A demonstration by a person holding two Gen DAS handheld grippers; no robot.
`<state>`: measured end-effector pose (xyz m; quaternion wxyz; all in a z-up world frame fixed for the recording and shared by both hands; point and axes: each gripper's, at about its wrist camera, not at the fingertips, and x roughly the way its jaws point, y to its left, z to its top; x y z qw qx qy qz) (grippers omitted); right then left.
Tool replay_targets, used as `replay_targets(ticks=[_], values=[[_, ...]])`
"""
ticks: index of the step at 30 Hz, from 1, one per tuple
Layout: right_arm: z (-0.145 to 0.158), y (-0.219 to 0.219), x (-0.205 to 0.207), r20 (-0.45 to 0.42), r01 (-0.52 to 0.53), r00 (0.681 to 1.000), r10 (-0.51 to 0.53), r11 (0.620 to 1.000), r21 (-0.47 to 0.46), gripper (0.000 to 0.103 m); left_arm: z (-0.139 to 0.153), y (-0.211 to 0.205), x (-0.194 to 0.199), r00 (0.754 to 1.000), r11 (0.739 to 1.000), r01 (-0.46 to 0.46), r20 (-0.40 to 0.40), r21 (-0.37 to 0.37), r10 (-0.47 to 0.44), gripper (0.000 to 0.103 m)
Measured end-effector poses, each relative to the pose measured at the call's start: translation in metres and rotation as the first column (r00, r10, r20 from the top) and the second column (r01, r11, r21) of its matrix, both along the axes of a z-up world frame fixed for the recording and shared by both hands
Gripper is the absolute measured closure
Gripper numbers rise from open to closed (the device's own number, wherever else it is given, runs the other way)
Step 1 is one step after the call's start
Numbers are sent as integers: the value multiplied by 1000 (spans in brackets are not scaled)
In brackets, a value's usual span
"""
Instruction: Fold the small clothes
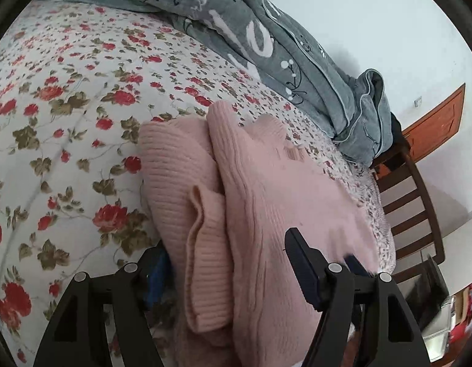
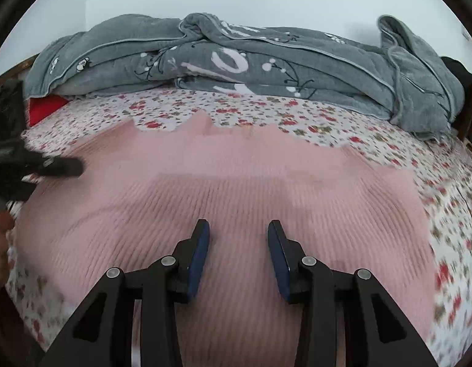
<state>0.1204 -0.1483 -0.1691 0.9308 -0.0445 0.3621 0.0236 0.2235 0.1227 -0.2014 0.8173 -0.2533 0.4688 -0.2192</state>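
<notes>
Across the near half of the flowered bed sheet lies the pink ribbed sweater, one side already doubled over in a thick fold. It looks soft, light and limp, likely to sag and stretch, so a hem or cuff edge seems the best hold. Right gripper hovers over its middle, jaws partly apart, gripping nothing. Left gripper stands wide, straddling the folded cuff; its pads seem not to press. A grey quilt is heaped far behind.
</notes>
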Motion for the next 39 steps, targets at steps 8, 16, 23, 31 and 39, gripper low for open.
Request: replay_targets(ticks=[8,16,23,31,39], values=[[-1,15,7,38,4,999,-1,996,-88,65,-2,6,0,1000,1000,-4,0,-28,4,35],[-3,11,24,-29,38,999,-38,999,-11,65,-2,10,-8,1000,999,2,3,-37,-2,35],[-3,14,-38,-47,17,999,-19,999,-42,65,-1,8,-11,1000,1000,-14,12,-25,14,35],[0,22,-34,64,39,997,-33,993,-109,68,1,8,-13,1000,999,-14,7,-32,14,35],[-3,14,23,28,63,998,-61,994,-88,68,1,1,-10,1000,1000,-30,-4,5,30,37]])
